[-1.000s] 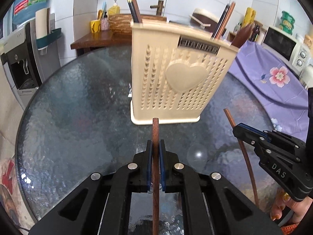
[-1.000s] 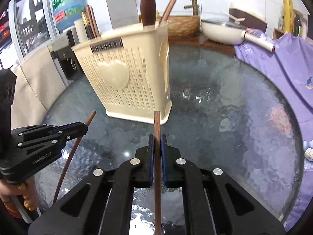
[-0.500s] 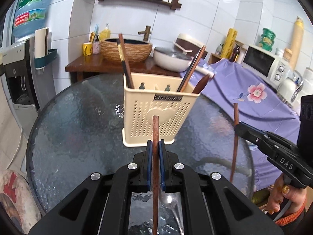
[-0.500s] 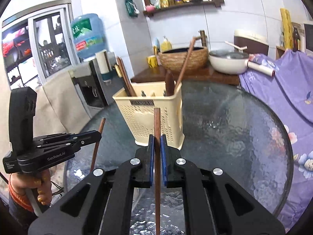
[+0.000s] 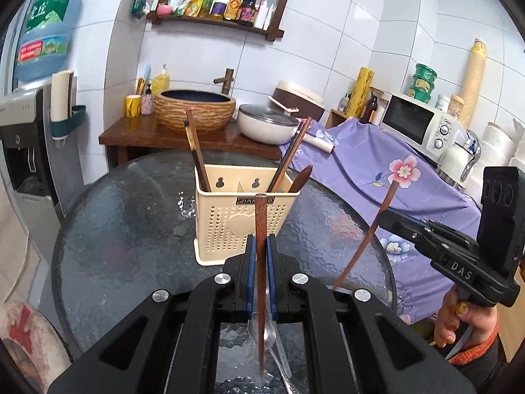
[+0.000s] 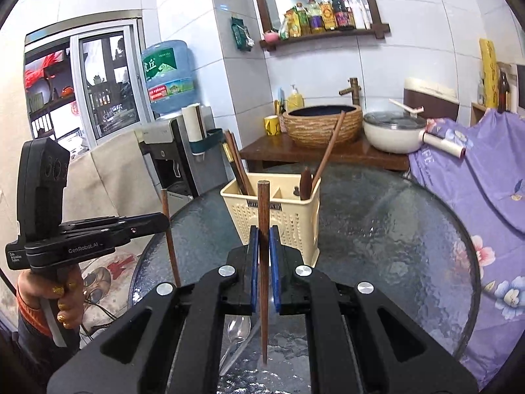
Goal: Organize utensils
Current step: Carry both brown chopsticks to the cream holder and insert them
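- Two grippers each clamp one brown wooden chopstick above the round glass table.
- Left gripper: its blue-padded jaws are clenched on the left chopstick, whose long axis runs nearly upright, blunt end up, thin end down toward the glass.
- Beneath that gripper a metal spoon lies on the table.
- Beyond it, mid-table, stands the cream utensil holder, with dark chopsticks leaning in its left compartment and more sticks plus a wooden spoon in its right.
- Right gripper: jaws pinched shut on the right chopstick, upright in its own view; from the left wrist view it tilts, top leaning right, lower tip toward the table.
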`<act>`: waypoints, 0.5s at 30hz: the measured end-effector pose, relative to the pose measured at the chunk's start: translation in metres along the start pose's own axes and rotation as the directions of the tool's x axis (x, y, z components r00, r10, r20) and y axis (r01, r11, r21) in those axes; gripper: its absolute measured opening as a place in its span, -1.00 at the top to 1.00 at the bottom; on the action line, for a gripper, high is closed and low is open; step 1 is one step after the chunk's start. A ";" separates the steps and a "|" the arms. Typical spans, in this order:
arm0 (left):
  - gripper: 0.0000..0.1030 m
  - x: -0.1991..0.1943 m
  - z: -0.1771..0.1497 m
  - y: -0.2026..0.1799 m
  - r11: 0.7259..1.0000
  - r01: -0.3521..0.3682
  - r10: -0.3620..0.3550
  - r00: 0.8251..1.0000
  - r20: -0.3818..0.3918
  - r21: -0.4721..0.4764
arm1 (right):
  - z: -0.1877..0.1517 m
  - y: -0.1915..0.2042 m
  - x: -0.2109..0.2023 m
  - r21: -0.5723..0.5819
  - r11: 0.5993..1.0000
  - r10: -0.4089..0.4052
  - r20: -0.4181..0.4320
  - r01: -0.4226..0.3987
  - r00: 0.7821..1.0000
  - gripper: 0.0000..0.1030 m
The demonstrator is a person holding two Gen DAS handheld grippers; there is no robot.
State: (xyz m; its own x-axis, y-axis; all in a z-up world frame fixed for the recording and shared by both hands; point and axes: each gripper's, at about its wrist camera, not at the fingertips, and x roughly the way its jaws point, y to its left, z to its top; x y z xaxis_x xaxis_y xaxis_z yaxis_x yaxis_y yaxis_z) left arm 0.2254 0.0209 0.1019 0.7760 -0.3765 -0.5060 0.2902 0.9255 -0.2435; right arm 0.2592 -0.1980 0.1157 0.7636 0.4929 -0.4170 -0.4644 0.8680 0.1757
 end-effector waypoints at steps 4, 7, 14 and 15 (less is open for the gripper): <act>0.87 -0.006 0.004 -0.001 1.000 0.013 -0.013 1.000 0.010 0.005 | 0.007 0.006 -0.001 -0.026 1.000 -0.017 0.002 0.017 1.000 0.86; 0.87 -0.008 0.009 -0.003 1.000 0.008 -0.009 1.000 0.017 0.014 | 0.014 0.011 -0.001 -0.043 0.999 -0.013 0.007 0.013 1.000 0.86; 0.87 -0.018 0.041 -0.005 0.999 0.009 -0.011 0.999 0.053 0.034 | 0.047 0.017 0.000 -0.068 0.998 0.001 0.026 0.001 1.000 0.86; 0.87 -0.019 0.048 -0.005 0.999 0.010 -0.012 0.998 0.061 0.034 | 0.055 0.017 -0.001 -0.070 0.998 0.003 0.032 -0.001 0.999 0.86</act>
State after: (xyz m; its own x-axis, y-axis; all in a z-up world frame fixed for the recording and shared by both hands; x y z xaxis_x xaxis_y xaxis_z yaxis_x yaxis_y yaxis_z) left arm 0.2358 0.0253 0.1526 0.8050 -0.3844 -0.4519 0.3169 0.9225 -0.2203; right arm 0.2755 -0.1799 0.1682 0.7759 0.4976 -0.3878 -0.4956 0.8611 0.1132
